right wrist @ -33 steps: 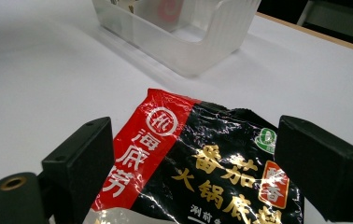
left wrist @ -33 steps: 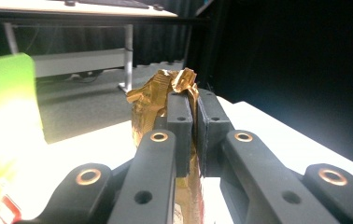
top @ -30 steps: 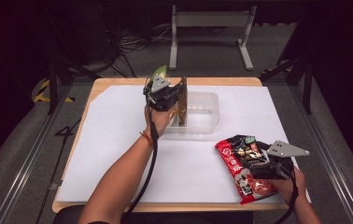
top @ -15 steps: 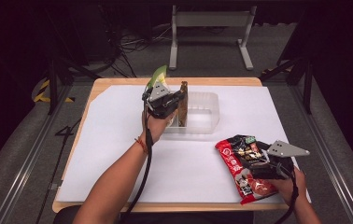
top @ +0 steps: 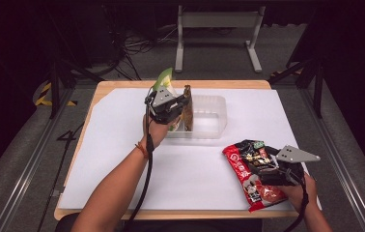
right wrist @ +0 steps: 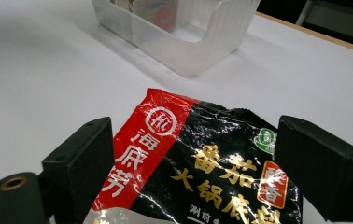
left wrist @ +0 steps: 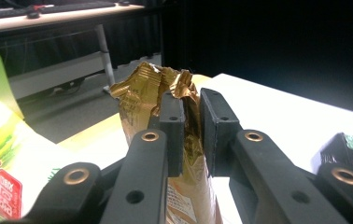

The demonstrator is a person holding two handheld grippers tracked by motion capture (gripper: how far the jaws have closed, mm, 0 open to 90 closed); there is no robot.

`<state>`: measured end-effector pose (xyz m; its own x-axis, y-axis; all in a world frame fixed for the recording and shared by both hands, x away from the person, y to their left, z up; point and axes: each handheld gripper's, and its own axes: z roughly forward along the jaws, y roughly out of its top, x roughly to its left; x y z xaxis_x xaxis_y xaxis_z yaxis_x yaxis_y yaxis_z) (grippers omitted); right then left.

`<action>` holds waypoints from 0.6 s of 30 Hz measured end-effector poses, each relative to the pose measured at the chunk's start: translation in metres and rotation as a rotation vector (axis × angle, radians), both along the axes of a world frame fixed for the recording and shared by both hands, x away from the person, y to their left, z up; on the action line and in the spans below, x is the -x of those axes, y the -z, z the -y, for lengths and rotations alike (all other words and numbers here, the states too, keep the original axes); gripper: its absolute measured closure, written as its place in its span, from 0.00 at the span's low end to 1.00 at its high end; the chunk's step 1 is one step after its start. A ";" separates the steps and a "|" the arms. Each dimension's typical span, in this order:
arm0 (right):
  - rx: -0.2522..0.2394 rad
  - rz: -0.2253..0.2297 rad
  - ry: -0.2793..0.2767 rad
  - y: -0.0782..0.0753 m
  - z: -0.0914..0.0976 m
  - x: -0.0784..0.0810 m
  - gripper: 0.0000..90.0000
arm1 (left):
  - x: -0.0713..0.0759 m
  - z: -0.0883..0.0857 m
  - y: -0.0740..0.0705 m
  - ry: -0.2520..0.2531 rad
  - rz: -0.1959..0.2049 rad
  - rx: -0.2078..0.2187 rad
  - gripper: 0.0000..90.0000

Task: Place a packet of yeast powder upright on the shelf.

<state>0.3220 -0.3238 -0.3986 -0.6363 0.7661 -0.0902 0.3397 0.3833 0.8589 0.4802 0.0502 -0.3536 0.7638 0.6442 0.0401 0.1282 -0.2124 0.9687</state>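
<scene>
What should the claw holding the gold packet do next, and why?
Probably let go and lift away. The left claw has just been opening, the gold packet already stands in the clear tub beside the green bag.

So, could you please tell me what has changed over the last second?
The left hand-held gripper, holding the gold packet at the clear tub, has just loosened its jaws a little; the packet sits between them. The right hand-held gripper stays open around the red-and-black packet.
</scene>
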 end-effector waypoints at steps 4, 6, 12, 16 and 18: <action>-0.002 -0.005 0.002 0.000 0.000 -0.001 0.14 | 0.004 -0.004 -0.001 0.022 0.021 -0.026 0.85; 0.000 -0.002 0.006 -0.001 0.001 -0.001 0.14 | 0.006 -0.008 -0.001 0.039 0.016 -0.019 0.85; -0.012 -0.009 0.010 -0.002 0.002 -0.002 0.15 | 0.016 -0.017 -0.006 0.069 0.045 -0.034 0.82; -0.011 -0.008 0.008 -0.003 0.001 -0.001 0.16 | 0.027 -0.023 -0.012 0.101 0.066 -0.046 0.78; -0.006 -0.002 0.008 -0.004 0.001 0.000 0.16 | 0.034 -0.028 -0.015 0.131 0.070 -0.043 0.77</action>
